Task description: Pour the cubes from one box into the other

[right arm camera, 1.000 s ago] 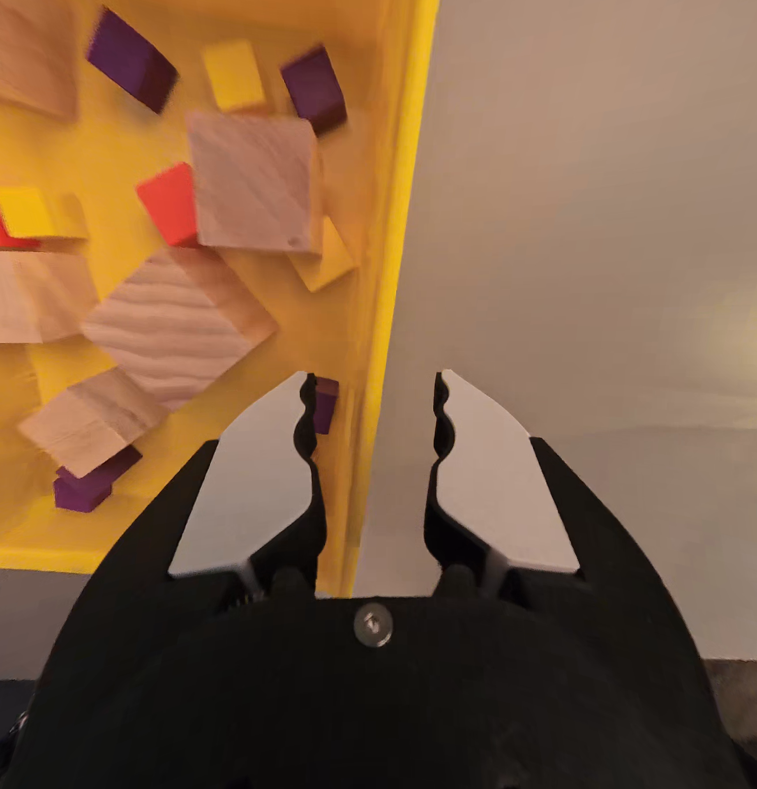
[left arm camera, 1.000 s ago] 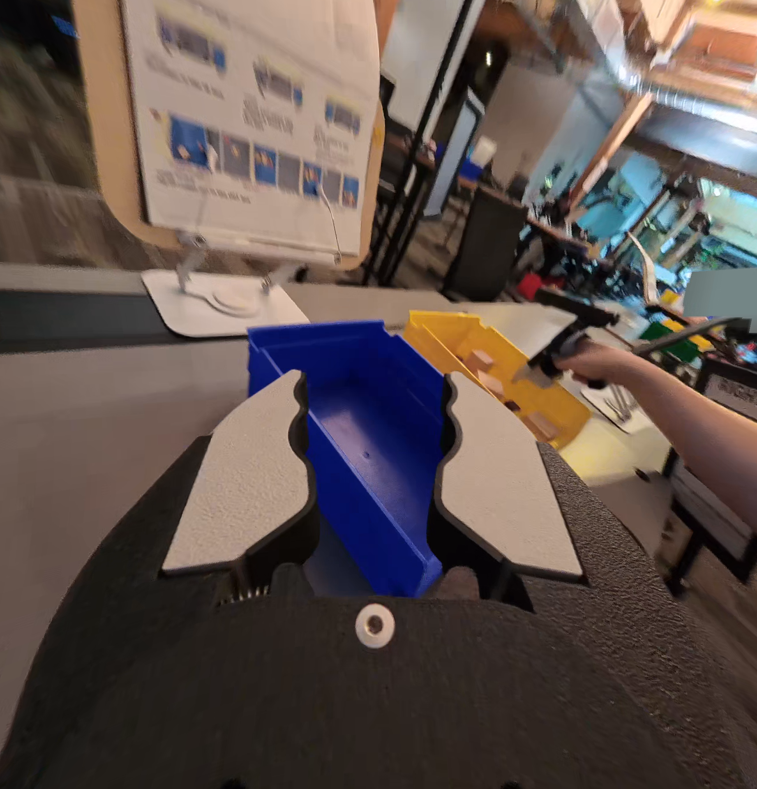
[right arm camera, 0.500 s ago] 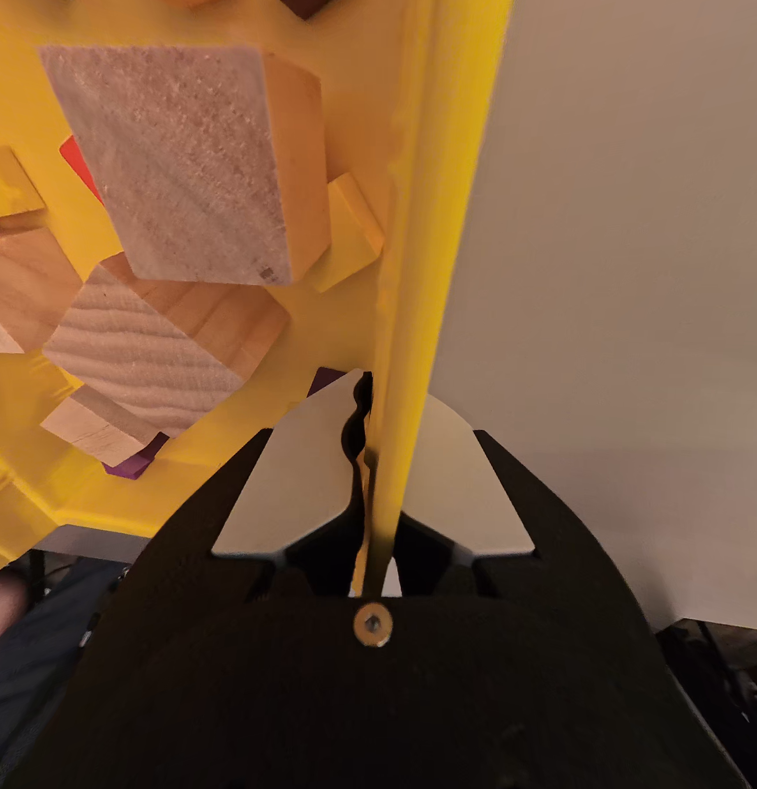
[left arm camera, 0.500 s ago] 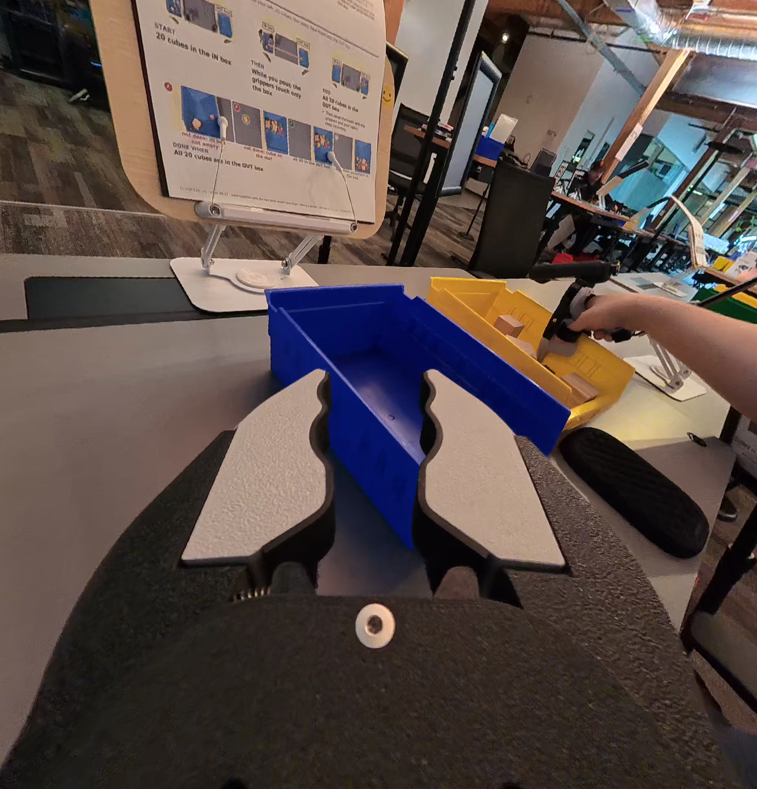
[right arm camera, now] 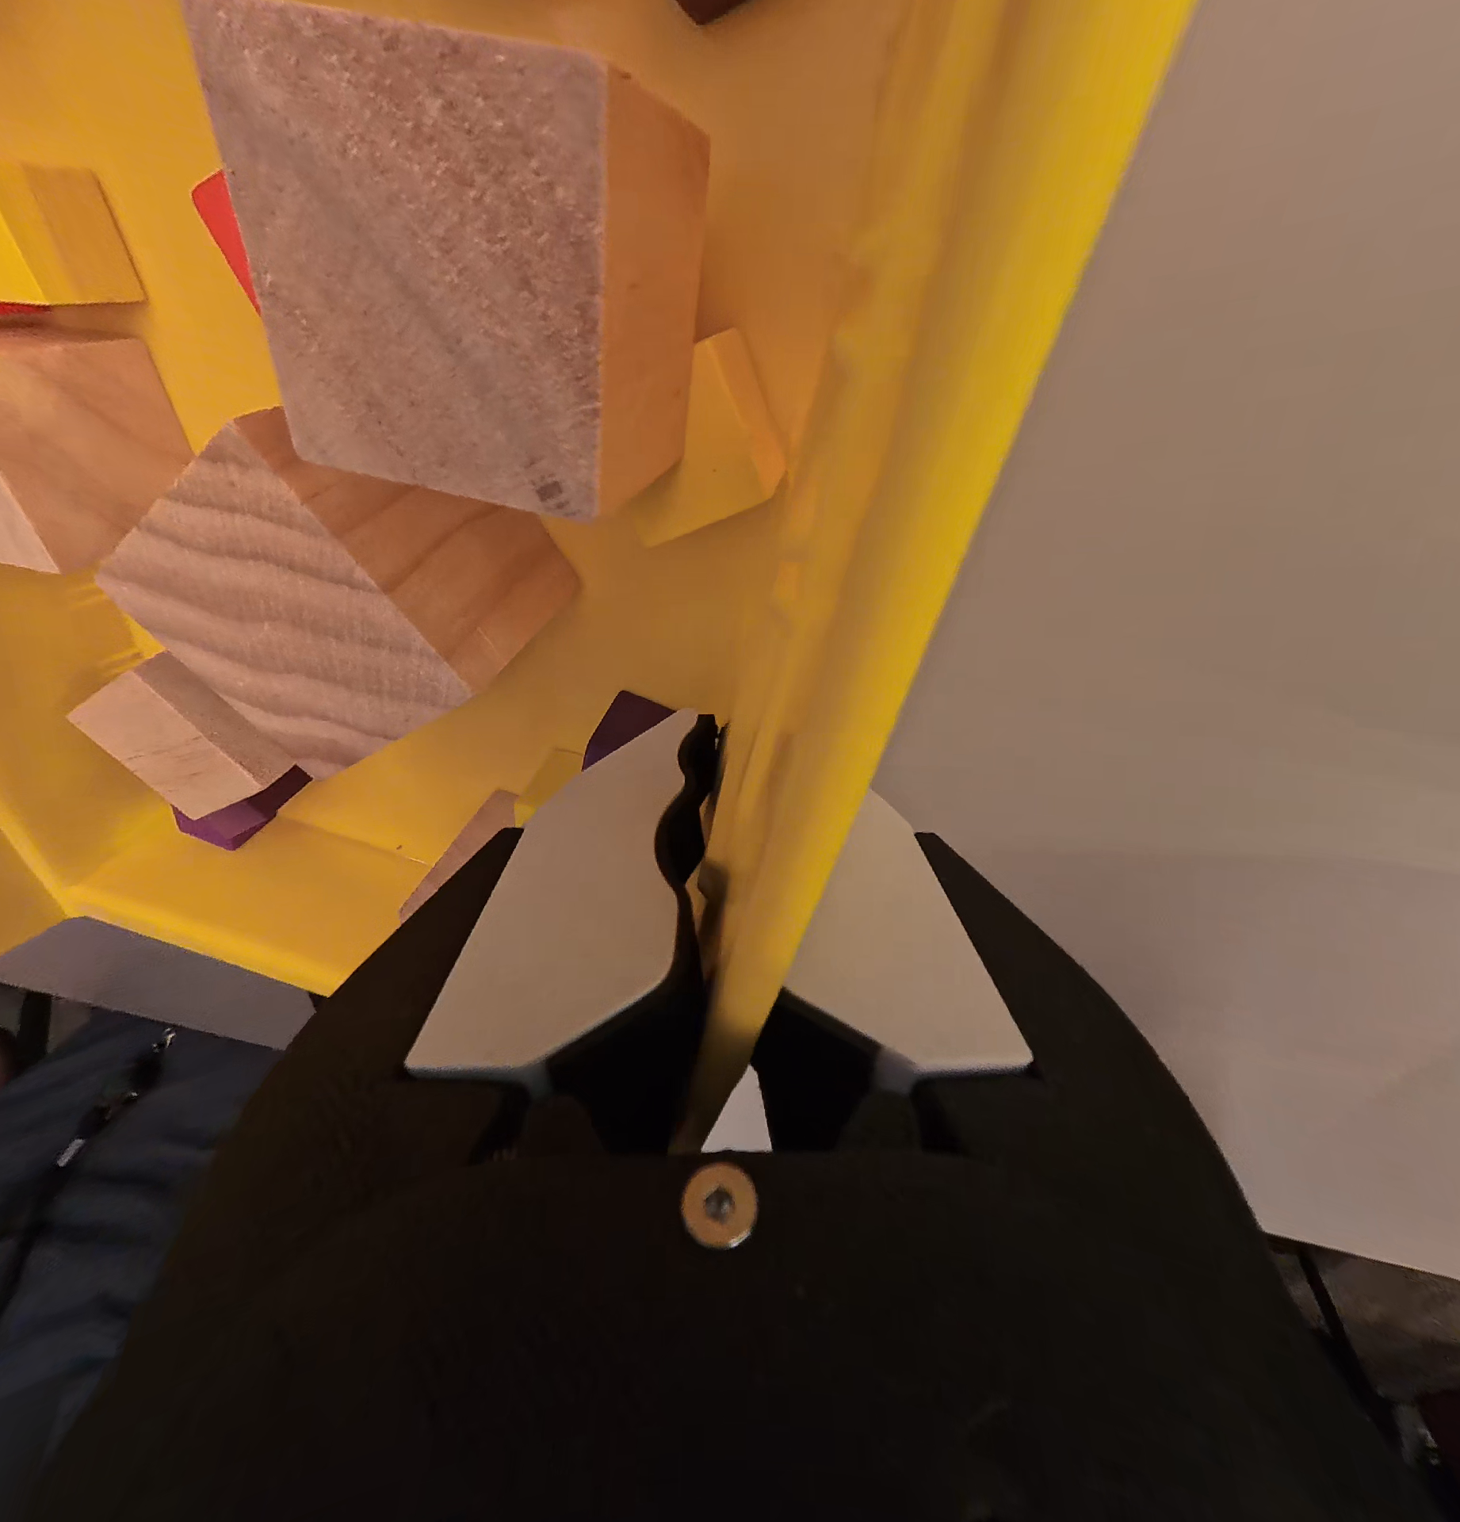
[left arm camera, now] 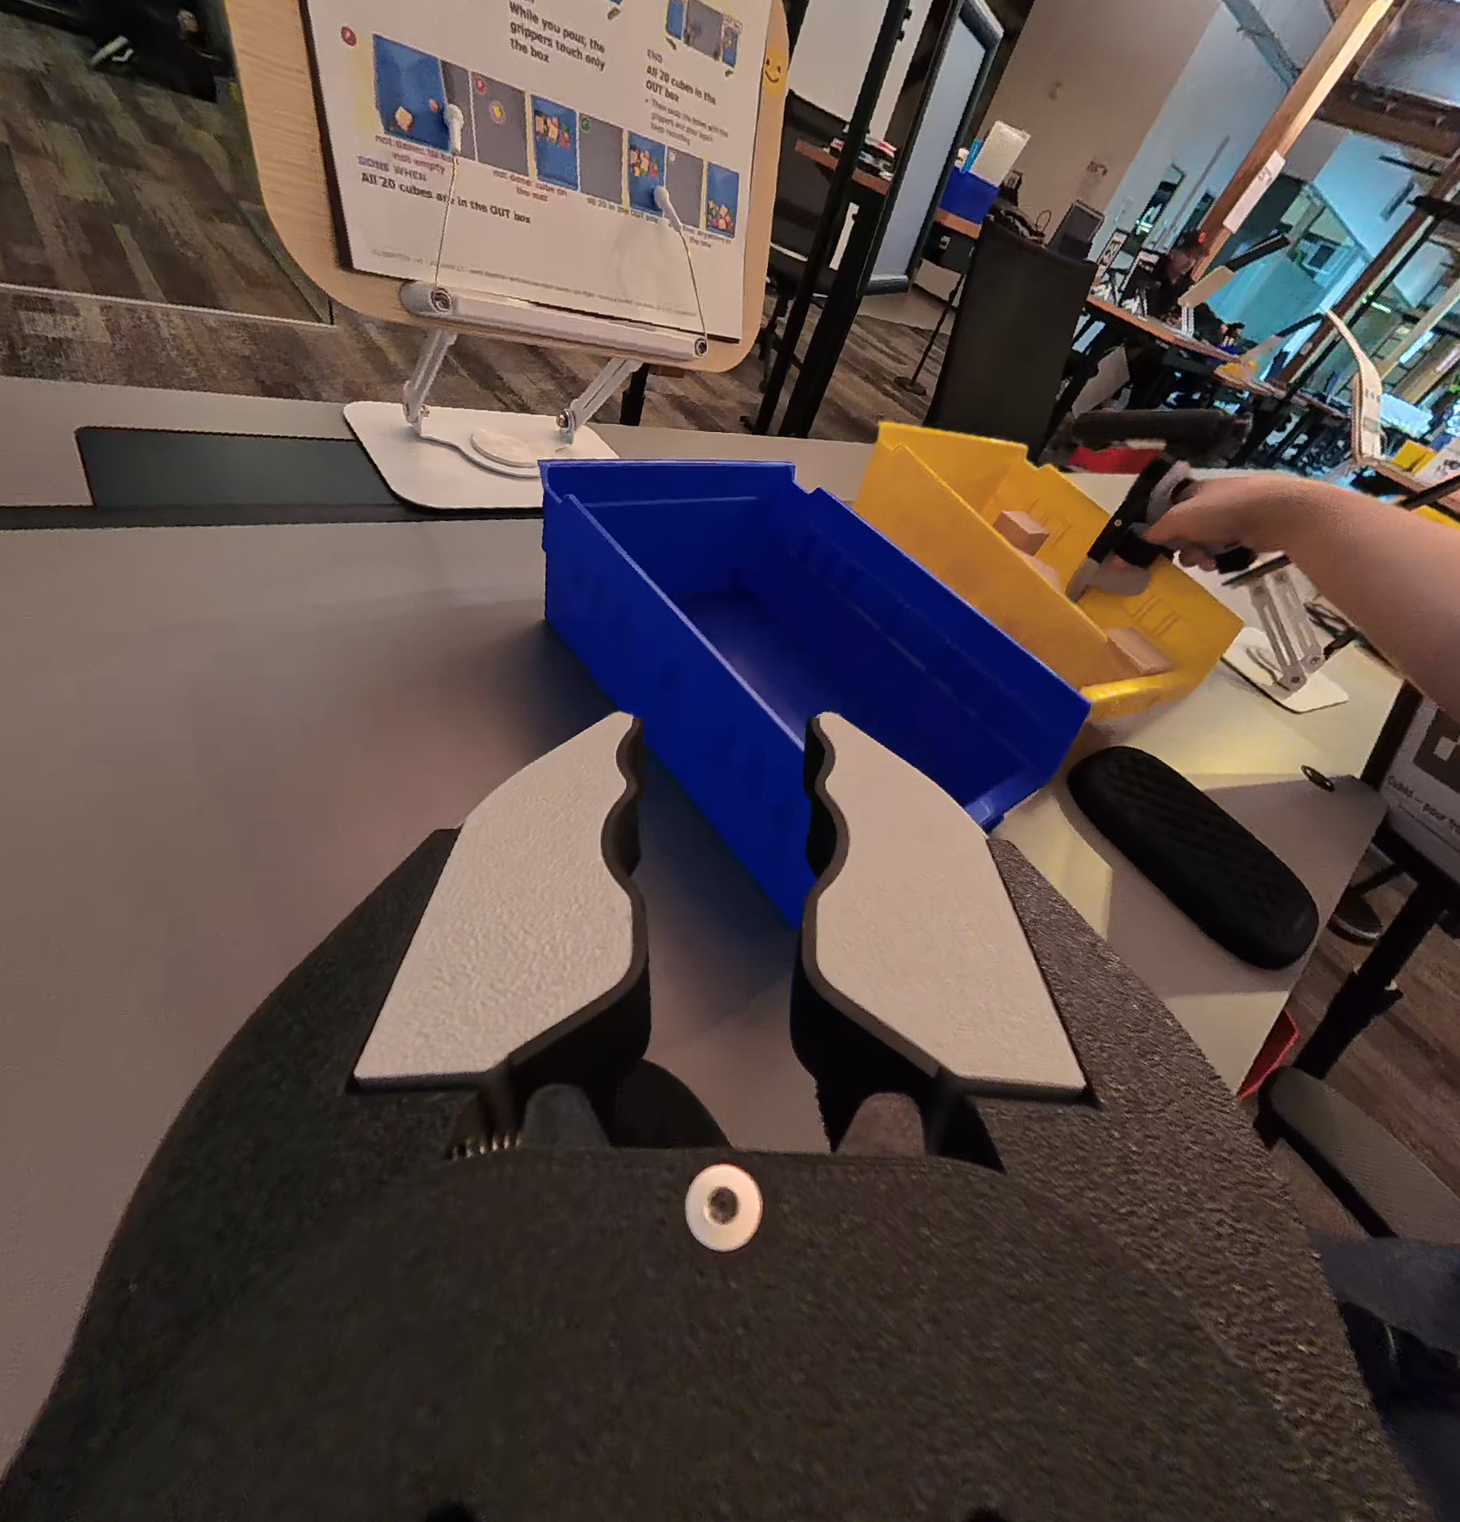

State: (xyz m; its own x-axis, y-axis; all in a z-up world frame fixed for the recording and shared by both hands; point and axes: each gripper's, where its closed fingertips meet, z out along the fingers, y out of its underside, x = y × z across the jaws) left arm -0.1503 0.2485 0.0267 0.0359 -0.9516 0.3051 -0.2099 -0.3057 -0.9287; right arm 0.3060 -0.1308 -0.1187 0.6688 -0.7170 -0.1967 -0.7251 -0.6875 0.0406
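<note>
Wooden and coloured cubes [right arm camera: 430,247] sit in yellow plastic bin [right arm camera: 916,412]; right gripper [right arm camera: 735,824] clamped on its side wall. Left gripper [left arm camera: 723,824] agape, empty, near blue plastic bin [left arm camera: 710,758].

- your left wrist view looks forward, slightly down, from just short of the blue box [left arm camera: 792,659].
- your right wrist view looks steeply down, very close.
- both share the yellow box [left arm camera: 957,527] [right arm camera: 916,412].

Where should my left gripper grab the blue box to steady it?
Take the near long wall of the blue box, coming from above: the left gripper is open, lined up with it, and the thin upright rim fits between the fingers. The box is empty.
</note>
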